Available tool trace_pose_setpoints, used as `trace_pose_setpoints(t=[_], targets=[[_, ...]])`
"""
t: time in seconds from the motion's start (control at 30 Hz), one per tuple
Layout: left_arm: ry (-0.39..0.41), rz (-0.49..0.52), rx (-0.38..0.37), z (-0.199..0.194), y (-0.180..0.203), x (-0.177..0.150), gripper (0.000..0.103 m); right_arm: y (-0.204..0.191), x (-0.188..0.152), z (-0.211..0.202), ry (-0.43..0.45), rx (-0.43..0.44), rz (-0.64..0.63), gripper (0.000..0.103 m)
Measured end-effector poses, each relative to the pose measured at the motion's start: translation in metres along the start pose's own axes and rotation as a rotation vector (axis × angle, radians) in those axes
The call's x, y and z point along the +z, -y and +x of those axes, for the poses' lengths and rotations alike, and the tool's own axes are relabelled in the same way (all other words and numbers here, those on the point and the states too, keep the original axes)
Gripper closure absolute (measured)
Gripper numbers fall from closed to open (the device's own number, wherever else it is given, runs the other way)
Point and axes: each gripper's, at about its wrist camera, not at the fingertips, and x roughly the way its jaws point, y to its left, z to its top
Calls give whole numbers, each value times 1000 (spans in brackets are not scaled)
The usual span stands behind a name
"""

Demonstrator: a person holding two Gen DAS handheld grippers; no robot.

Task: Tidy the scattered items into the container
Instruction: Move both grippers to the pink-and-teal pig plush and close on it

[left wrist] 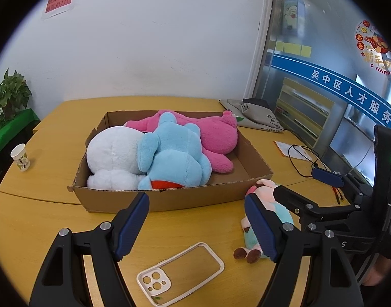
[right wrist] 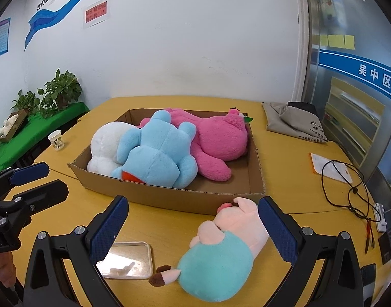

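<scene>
Worktop [right wrist: 170, 230]: yellow wood-look surface carrying everything under inspection.
Cardboard box [right wrist: 170, 199]: open and shallow, at the middle of the worktop; thin walls, the near one likely to flex if knocked.
Box contents: white plush [right wrist: 103, 145] at the left end, blue plush [right wrist: 157, 153] lying over the middle, pink plush [right wrist: 216, 138] on the right. Bare floor shows only at the near right corner.
Small plush [right wrist: 221, 250]: pink body, teal garment, brown feet — lies on the worktop just outside the box's near right corner, head close to the wall; whether it touches cannot be told. Judged light, soft and compressible, not fragile. Best taken across the stuffed torso; ears and feet would likely slip or dangle.
Phone case [left wrist: 181, 272]: clear back, pale rim, flat on the worktop beside the small plush, well short of the box. Judged very light, thin and slick — hard to lift from flat; take it across the rim at an edge.
Left tongs [left wrist: 195, 225]: spread, nothing between the pads, hovering above the phone case.
Right tongs [right wrist: 193, 230]: spread and empty, straddling the small plush's upper body without pressing it.
Outstanding: small plush and phone case not yet in the box.
</scene>
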Motion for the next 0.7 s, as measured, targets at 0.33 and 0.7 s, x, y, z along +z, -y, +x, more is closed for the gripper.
trace_pose_setpoints(t=[0.33, 0.7], targets=[[-52, -29, -10, 19, 4, -9, 26, 46, -26, 15, -64, -83, 130, 0], [-114, -76, -54, 39, -2, -18, 26, 66, -86, 79, -263, 131, 288, 3]])
